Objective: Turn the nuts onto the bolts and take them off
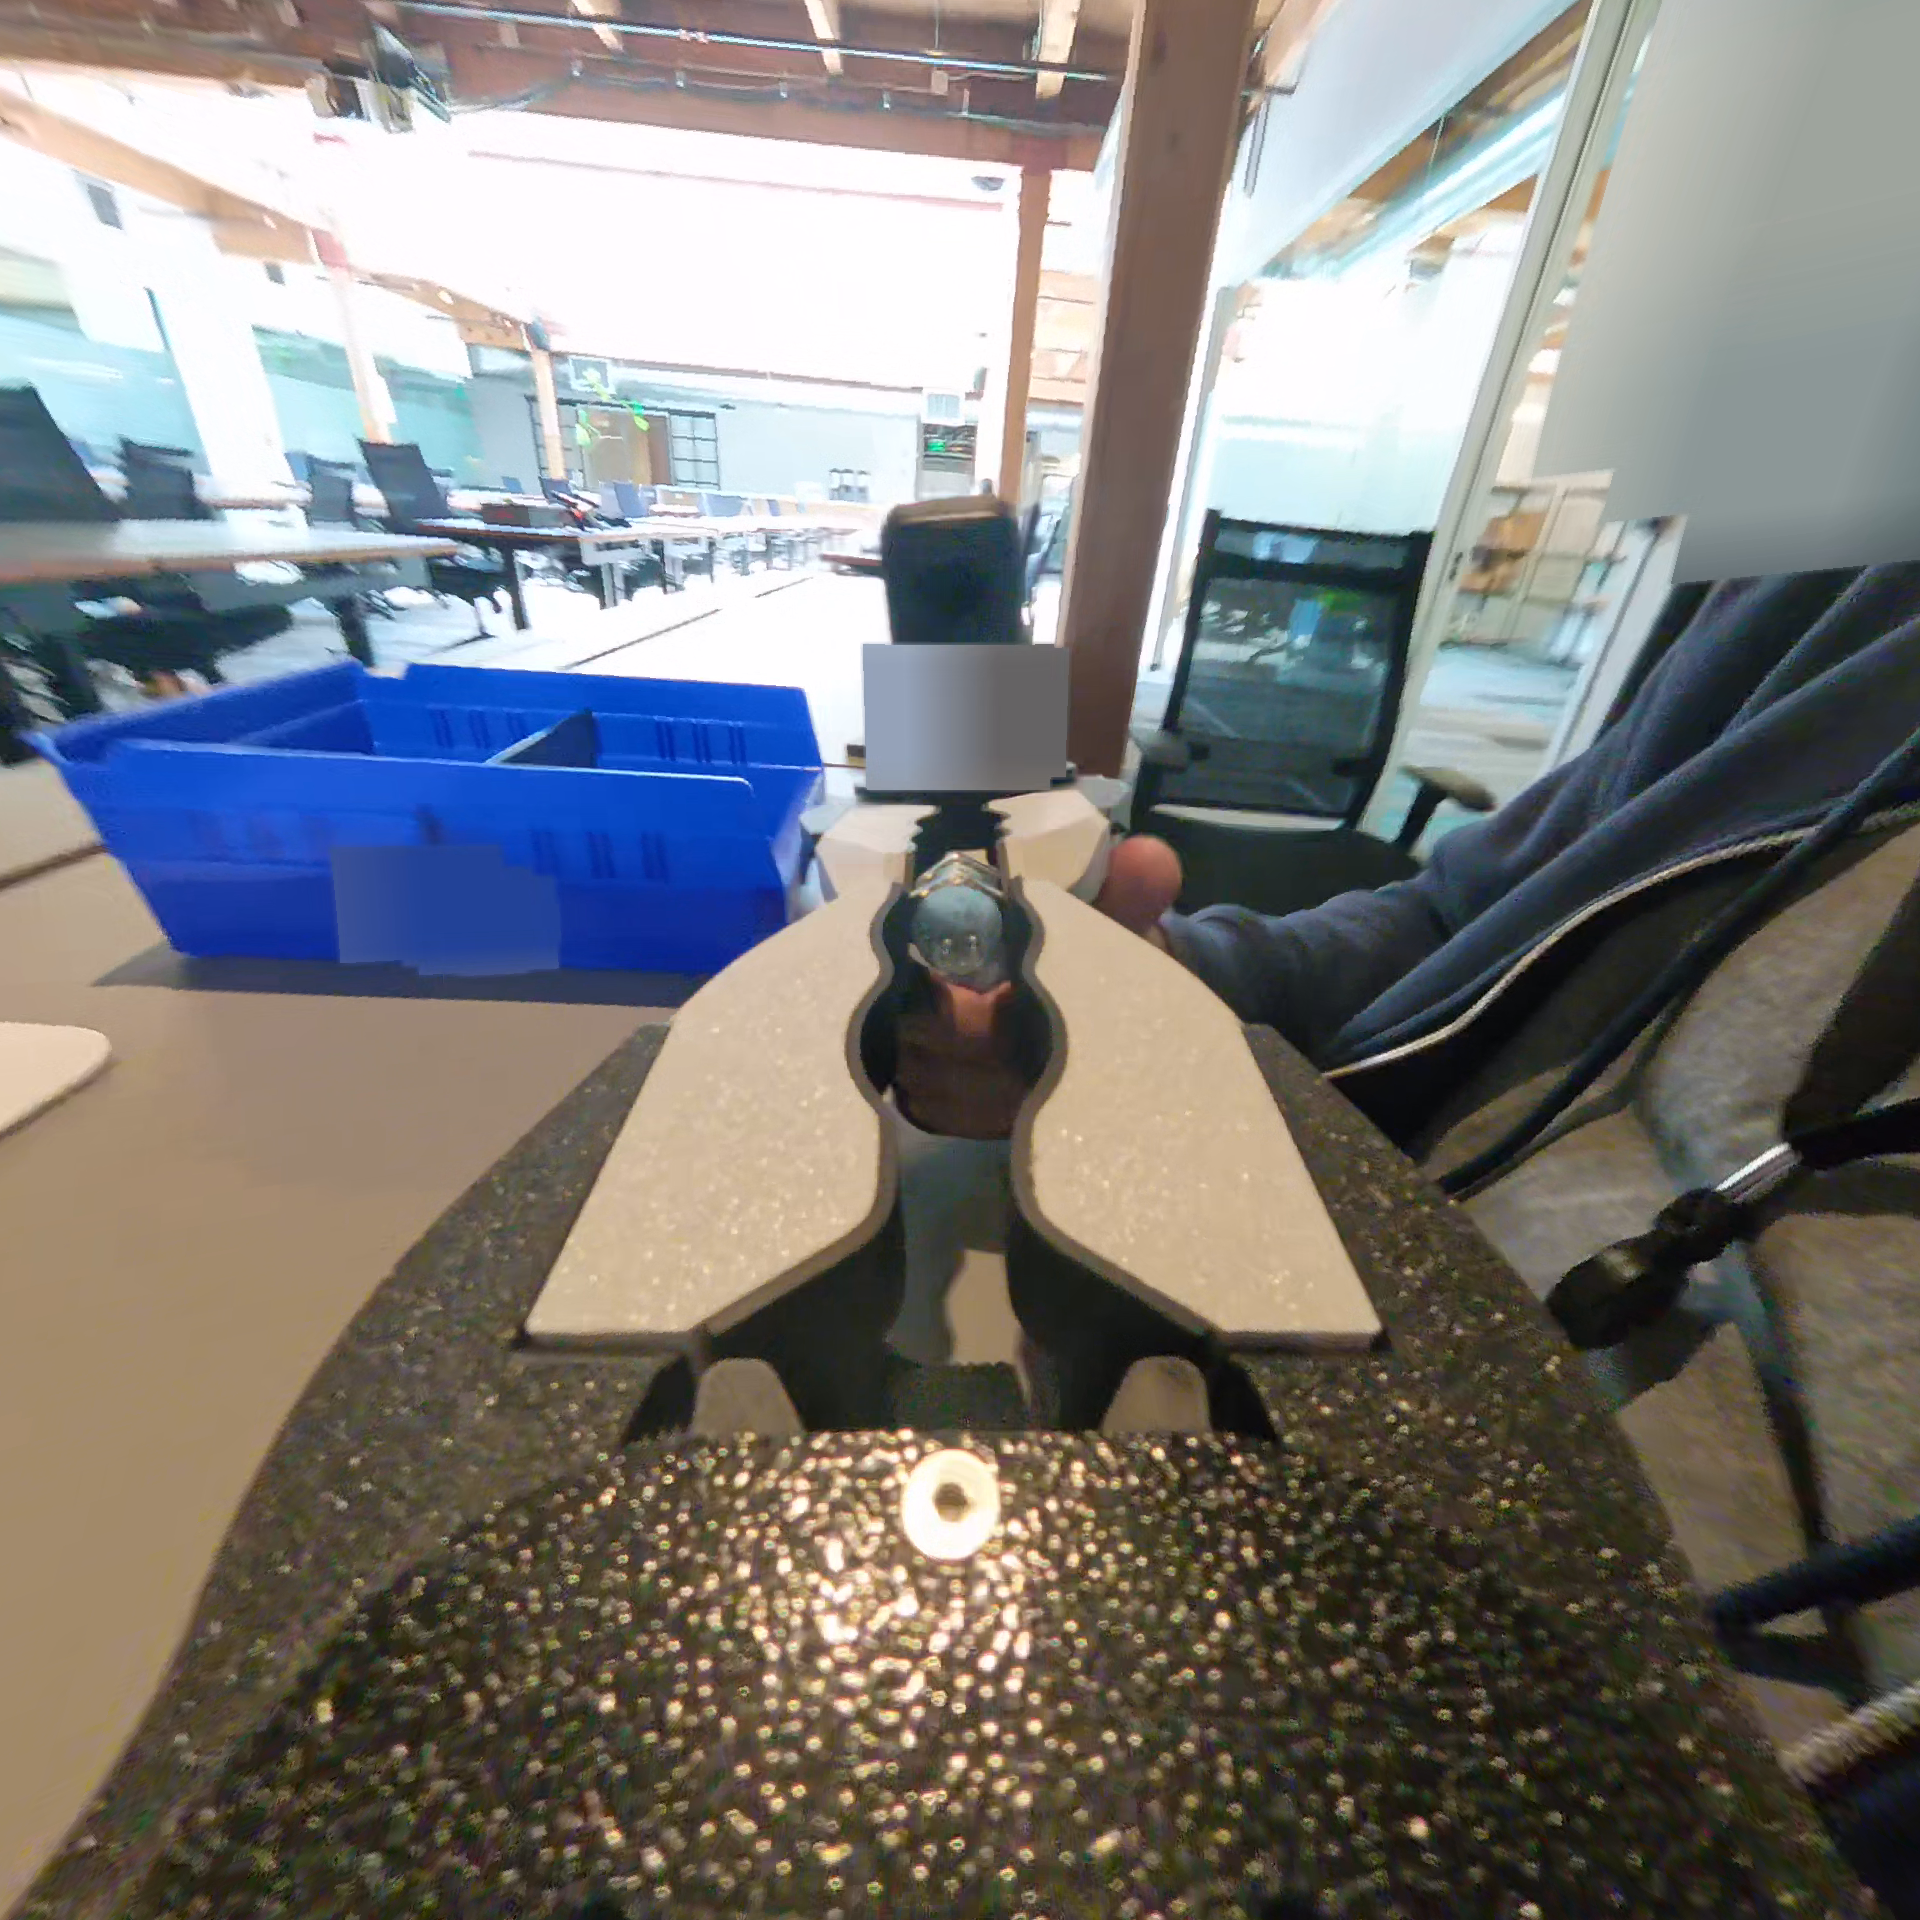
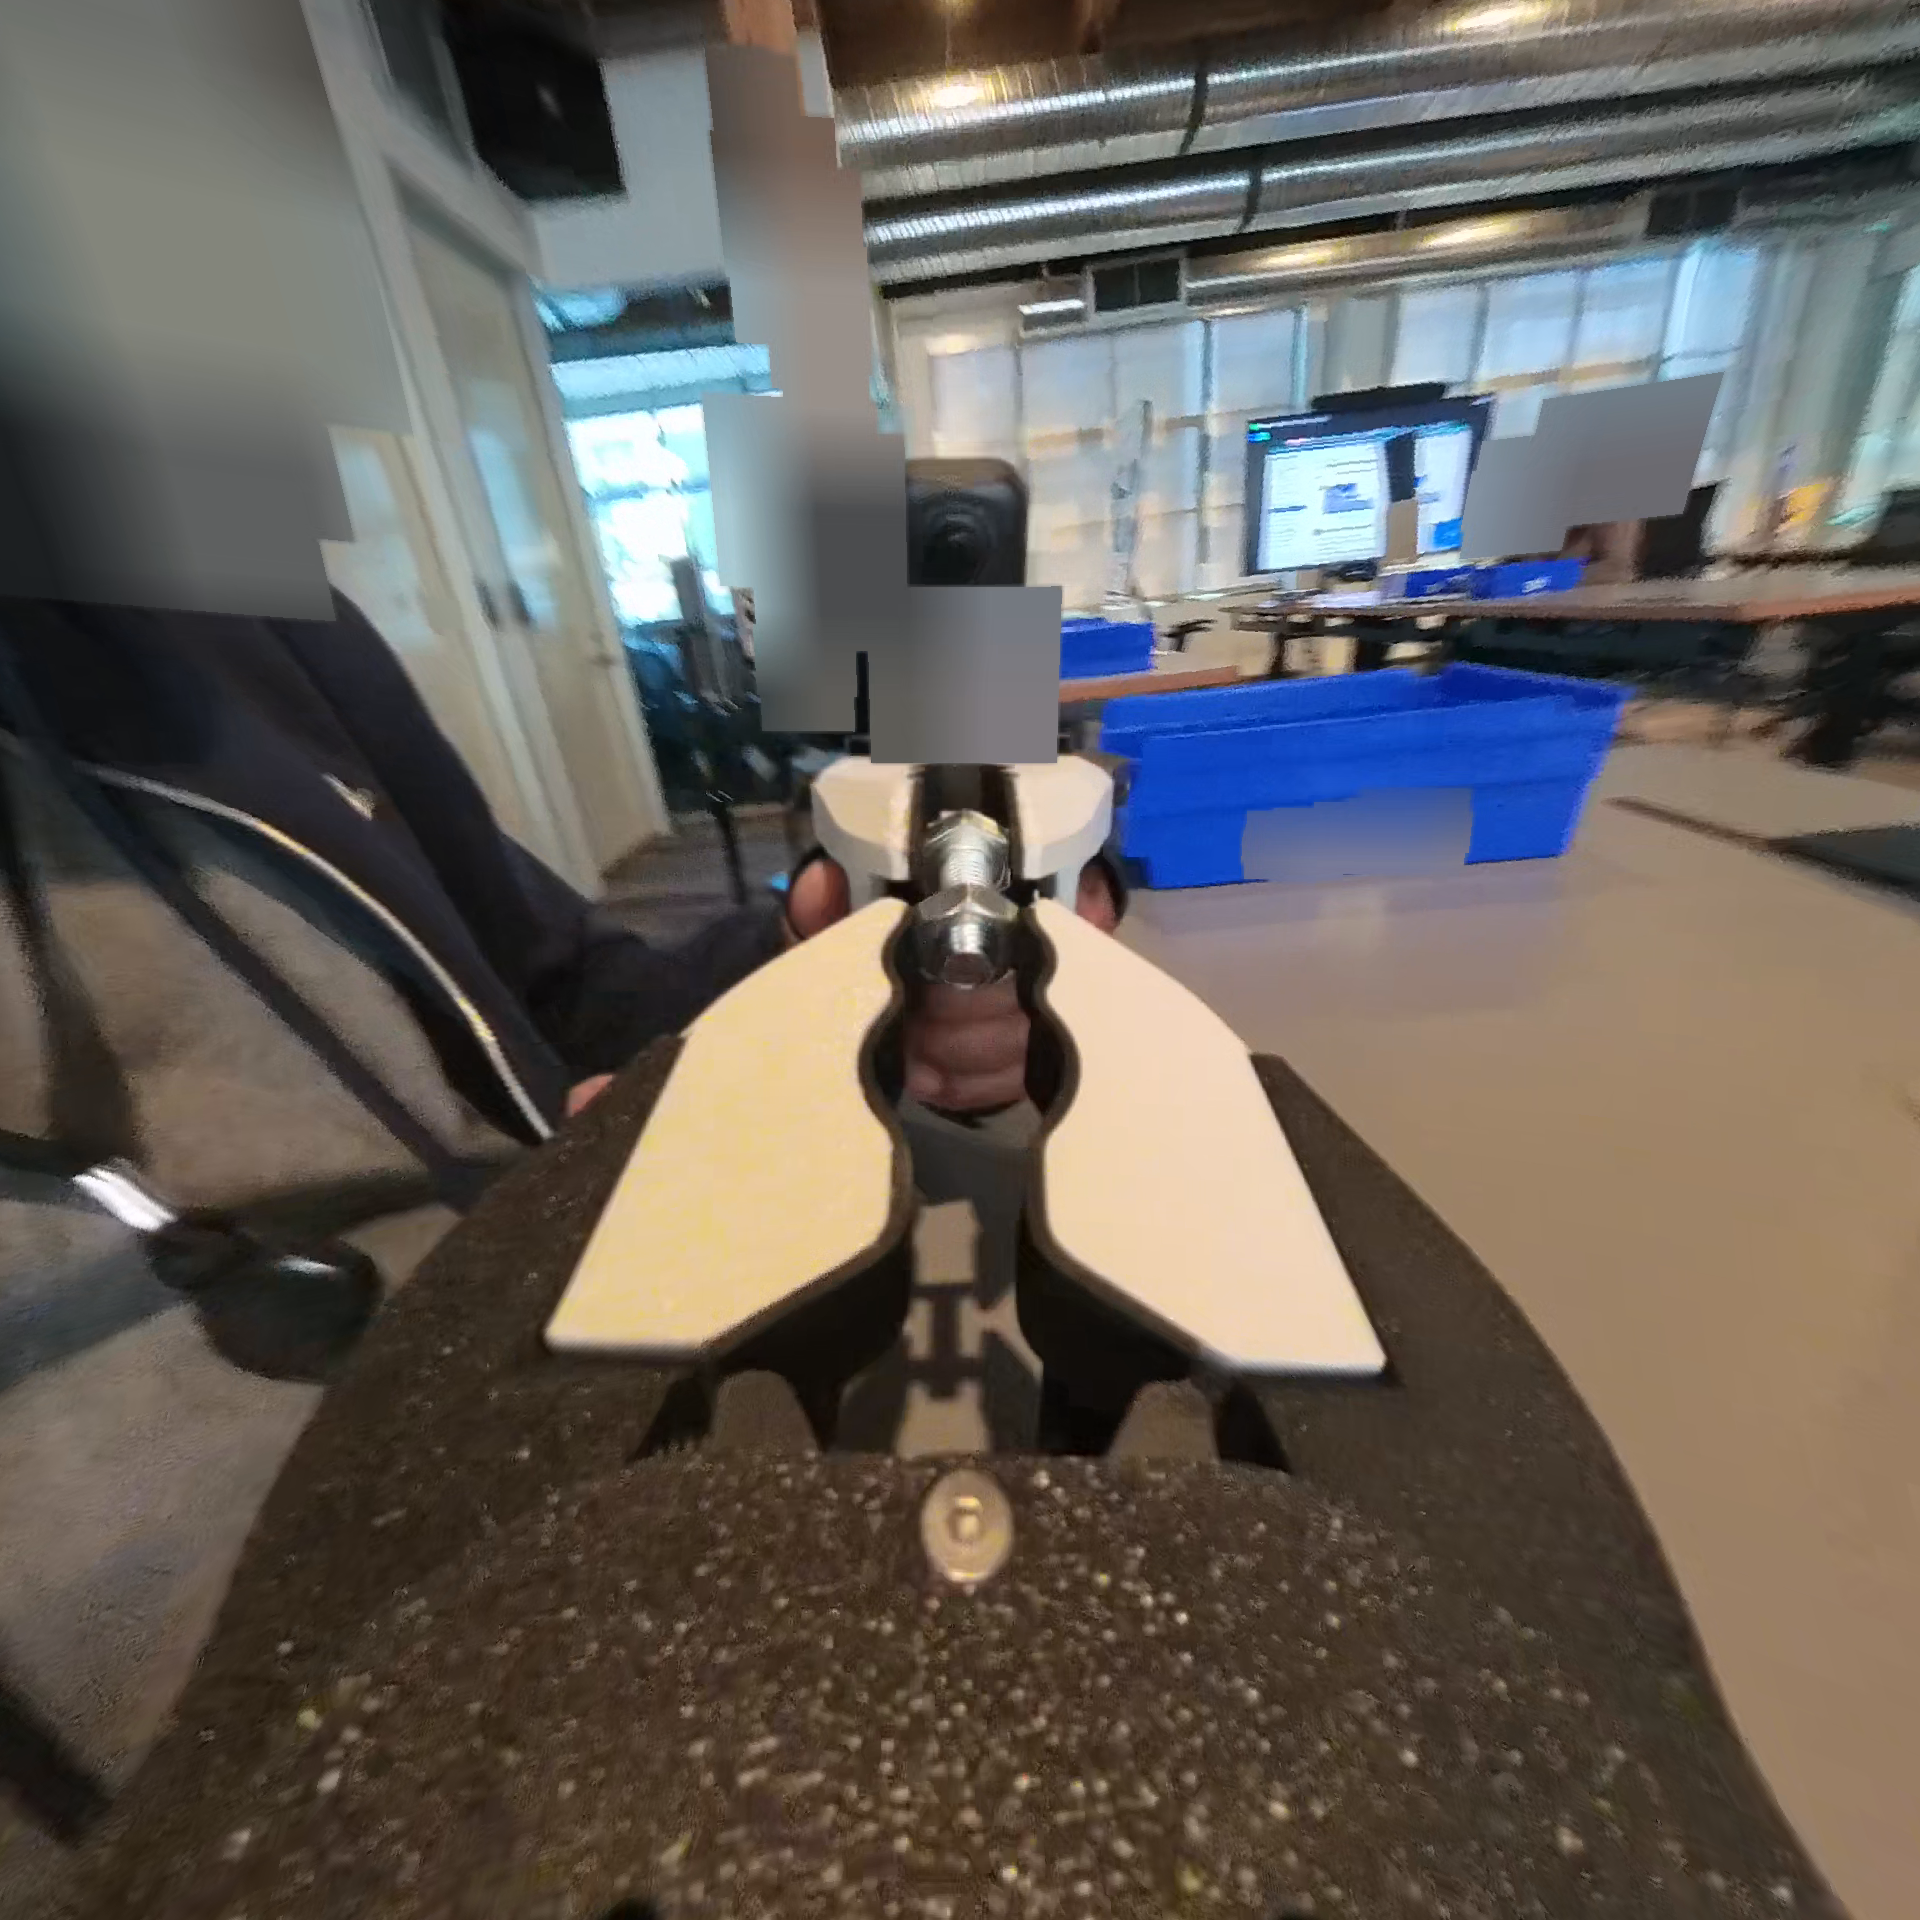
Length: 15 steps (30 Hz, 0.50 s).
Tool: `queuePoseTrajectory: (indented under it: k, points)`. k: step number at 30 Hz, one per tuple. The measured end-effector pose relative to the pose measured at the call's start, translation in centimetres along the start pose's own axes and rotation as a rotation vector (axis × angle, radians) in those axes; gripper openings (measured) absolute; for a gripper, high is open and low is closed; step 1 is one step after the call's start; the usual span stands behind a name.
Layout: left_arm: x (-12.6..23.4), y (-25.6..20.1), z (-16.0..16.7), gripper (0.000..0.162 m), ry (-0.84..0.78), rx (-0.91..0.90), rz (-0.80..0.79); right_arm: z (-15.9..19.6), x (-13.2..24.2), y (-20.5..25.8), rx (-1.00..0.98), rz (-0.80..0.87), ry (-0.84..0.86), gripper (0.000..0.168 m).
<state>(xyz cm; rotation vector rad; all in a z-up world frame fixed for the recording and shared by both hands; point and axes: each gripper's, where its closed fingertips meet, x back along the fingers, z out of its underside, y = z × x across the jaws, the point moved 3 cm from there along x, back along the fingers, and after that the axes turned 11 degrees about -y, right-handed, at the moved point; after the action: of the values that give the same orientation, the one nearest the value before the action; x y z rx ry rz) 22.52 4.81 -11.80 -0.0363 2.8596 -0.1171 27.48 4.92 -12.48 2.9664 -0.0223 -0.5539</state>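
The two grippers face each other above the grey table point(image 1: 312, 1143), joined by one silver bolt. In the left wrist view my left gripper point(image 1: 956, 906) is shut on the bolt point(image 1: 956, 938), whose rounded end points at the camera. My right gripper point(image 1: 956, 831) shows just beyond it, closed on the far part. In the right wrist view my right gripper point(image 2: 961, 923) is shut on a hex nut point(image 2: 935, 920) threaded on the bolt point(image 2: 964, 868). The bolt's tip pokes through the nut toward the camera. The left gripper point(image 2: 961, 821) holds the far end.
A blue plastic bin point(image 1: 436, 810) with dividers stands on the table behind the grippers; it also shows in the right wrist view point(image 2: 1351, 748). A person in a dark hoodie point(image 1: 1610, 831) sits close beside the grippers. A black office chair point(image 1: 1299, 675) stands behind. The tips of both grippers are at nearly the same place.
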Motion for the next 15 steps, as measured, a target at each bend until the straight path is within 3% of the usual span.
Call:
queuePoseTrajectory:
  k: [5,7,8,11,15]
  points:
    - [0.3,0.8,0.7,0.017,-0.055,0.412,0.076,0.3,-0.1,0.2,0.656,0.152,0.186,0.017]
    - [0.4,0.7,0.3,0.017,-0.099,0.462,0.112,0.3,-0.5,0.8,0.851,0.184,0.224,0.028]
    - [0.4,0.6,0.0,0.017,-0.111,0.43,0.112,0.3,-0.6,1.2,0.838,0.178,0.216,0.034]
    - [0.6,0.6,-0.7,0.017,-0.117,0.262,0.06,0.3,-0.9,0.8,0.535,0.157,0.16,0.049]
    - [0.7,0.4,-1.3,0.017,-0.115,0.101,0.019,-0.5,-0.6,0.1,0.17,0.114,0.036,0.045]
